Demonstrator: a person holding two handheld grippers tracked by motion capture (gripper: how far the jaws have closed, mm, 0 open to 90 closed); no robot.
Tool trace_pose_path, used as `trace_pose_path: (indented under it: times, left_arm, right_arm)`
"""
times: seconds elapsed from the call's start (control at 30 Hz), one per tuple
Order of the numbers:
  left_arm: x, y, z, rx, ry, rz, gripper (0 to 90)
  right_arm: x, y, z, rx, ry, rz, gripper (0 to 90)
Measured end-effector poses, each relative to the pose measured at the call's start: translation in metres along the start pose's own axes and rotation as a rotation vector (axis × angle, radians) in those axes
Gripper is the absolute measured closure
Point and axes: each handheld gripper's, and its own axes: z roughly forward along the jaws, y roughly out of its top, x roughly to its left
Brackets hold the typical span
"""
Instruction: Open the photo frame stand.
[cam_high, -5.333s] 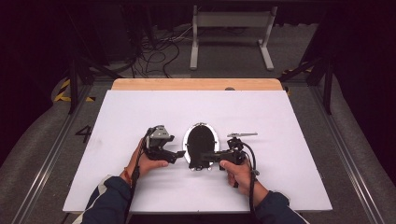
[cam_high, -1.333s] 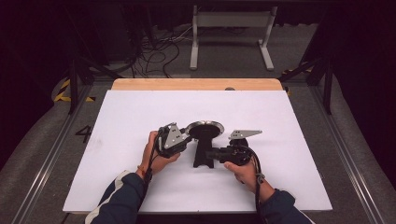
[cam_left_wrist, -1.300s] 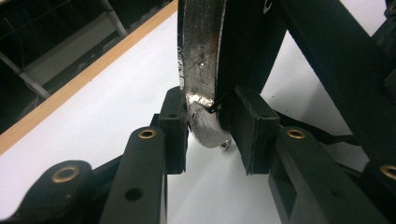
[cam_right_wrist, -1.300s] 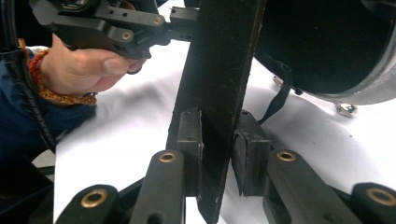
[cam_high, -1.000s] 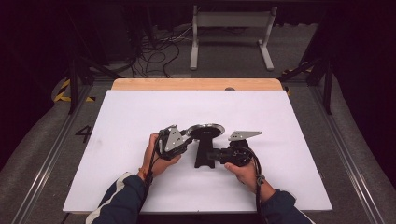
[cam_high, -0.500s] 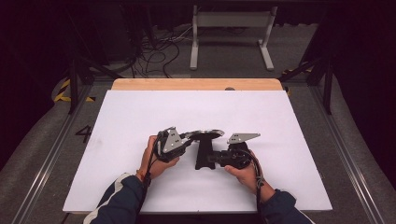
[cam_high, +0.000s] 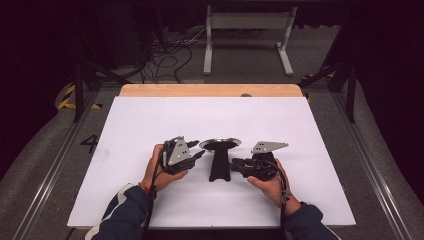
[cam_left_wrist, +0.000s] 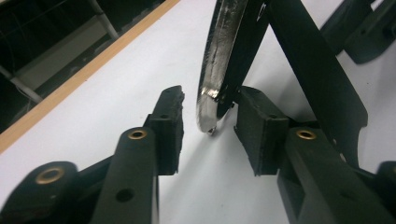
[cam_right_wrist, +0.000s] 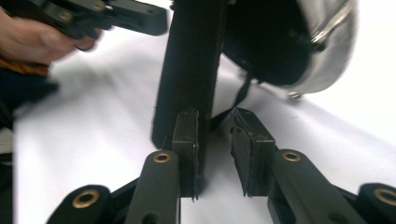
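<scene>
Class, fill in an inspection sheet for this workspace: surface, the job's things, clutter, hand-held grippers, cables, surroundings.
Surface: white table top, bare around the work, with a wooden strip along its far edge.
Job's things: round mirror on its black stand, upright mid-table, disc tipped nearly level.
Clutter: nothing seen.
Grippers: the left hand-held gripper has just been opening its jaws, with the mirror's rim between them and the pads off it. The right hand-held gripper is at the stand, pads apart.
Cables: a gripper cable trails along the right forearm; loose floor cables lie beyond the table.
Surroundings: dark room, white metal frame, yellow-black tape.
</scene>
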Motion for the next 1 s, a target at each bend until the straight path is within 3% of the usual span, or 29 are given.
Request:
trace_pose_path:
  times: [0.17,0.33,0.6,0.8,1.0]
  left_arm:
    - [0.002,-0.002,-0.014,0.013,0.006,0.006,55.2]
    - [0.001,-0.004,-0.031,0.003,0.011,-0.004,53.2]
    - [0.002,-0.015,-0.047,0.019,0.019,-0.021,50.7]
    - [0.004,-0.036,-0.062,0.059,0.024,-0.073,46.2]
    - [0.004,-0.045,-0.073,0.047,0.009,-0.131,42.1]
  right_arm:
    - [0.007,0.003,-0.011,-0.008,-0.077,-0.097,70.3]
    - [0.012,0.004,-0.019,-0.023,-0.095,-0.137,68.7]
    - [0.017,0.004,-0.025,-0.044,-0.106,-0.142,63.3]
    - [0.022,0.001,-0.030,-0.046,-0.117,-0.149,56.9]
    - [0.022,0.002,-0.029,-0.050,-0.120,-0.150,48.2]
